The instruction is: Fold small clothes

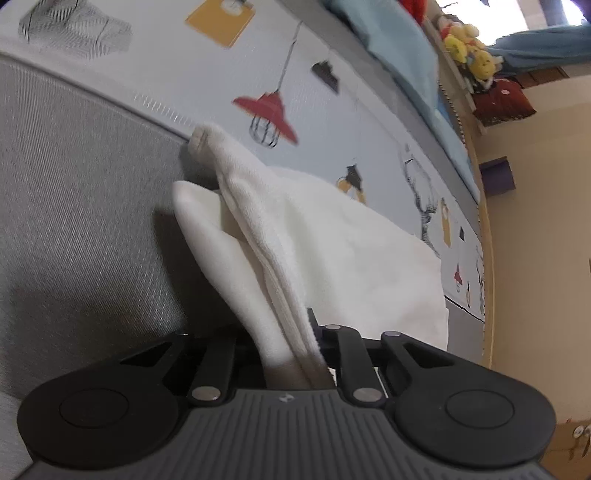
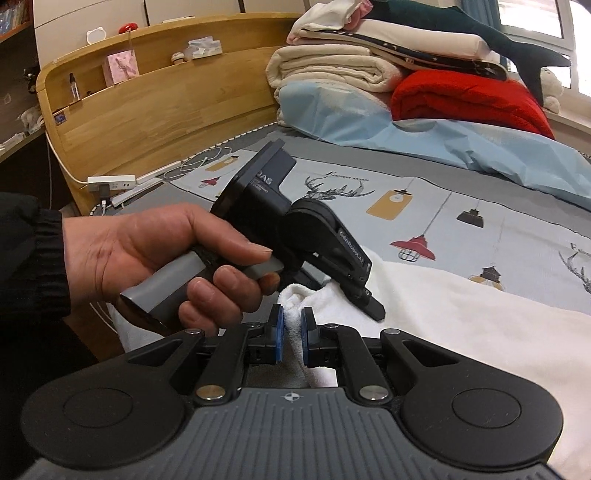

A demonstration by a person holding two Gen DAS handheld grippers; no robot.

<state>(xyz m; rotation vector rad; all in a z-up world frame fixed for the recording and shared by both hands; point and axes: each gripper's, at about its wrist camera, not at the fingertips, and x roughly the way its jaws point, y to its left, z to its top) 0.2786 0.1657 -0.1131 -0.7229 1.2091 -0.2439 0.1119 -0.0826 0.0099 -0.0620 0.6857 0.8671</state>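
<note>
Gripping white garment (image 2: 443, 325), hand (image 2: 147, 258) right-view-only.

Your right hand-held gripper (image 2: 291, 338) has its blue pads (image 2: 277, 334) either side of a fold of the white garment (image 2: 443, 317) on the bed (image 2: 424, 192). Your left hand (image 2: 155, 258) holds the left hand-held gripper (image 2: 369, 306) down on the cloth.

Bed covered by grey-and-pale-blue sheet (image 2: 461, 206) printed with lamps and deer heads. Curved wooden headboard (image 2: 166, 99) with shelf seen behind it; small items stood on shelf. White power strip (image 2: 110, 181) laid at bed edge. Folded blankets (image 2: 332, 70), red blanket (image 2: 469, 99), light-blue cover (image 2: 406, 125) piled near bright window (image 2: 532, 14). Cream wall (image 1: 535, 258) seen in left view.
</note>
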